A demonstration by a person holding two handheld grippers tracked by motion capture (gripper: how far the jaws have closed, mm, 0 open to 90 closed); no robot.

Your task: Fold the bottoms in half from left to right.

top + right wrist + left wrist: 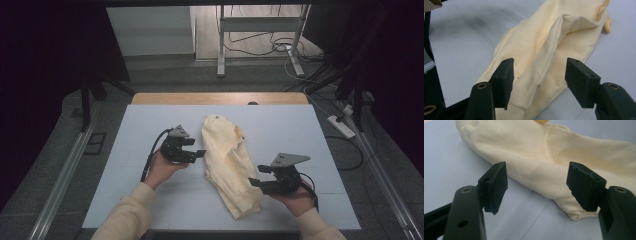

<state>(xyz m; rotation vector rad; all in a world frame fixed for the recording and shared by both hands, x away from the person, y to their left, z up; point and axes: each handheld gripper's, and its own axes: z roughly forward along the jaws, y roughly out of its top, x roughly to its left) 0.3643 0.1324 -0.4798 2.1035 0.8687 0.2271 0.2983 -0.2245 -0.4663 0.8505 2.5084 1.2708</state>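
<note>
A pale yellow garment (227,160) lies bunched lengthwise in the middle of the white table top (150,125). My left gripper (199,152) is just left of it, open, jaws pointing at the cloth's left edge. In the left gripper view the garment (554,157) lies just beyond the open left gripper (536,185), nothing between the pads. My right gripper (256,176) is at the garment's lower right, open, close to the cloth. In the right gripper view the garment (554,42) runs up between and beyond the open right gripper (539,82); its ribbed hem sits low between the jaws.
The white top rests on a wooden table whose far edge (220,98) shows. Metal rails (62,175) run along both sides. A stand's legs (220,45) and cables (280,47) lie on the floor behind. A power strip (341,126) lies at the right.
</note>
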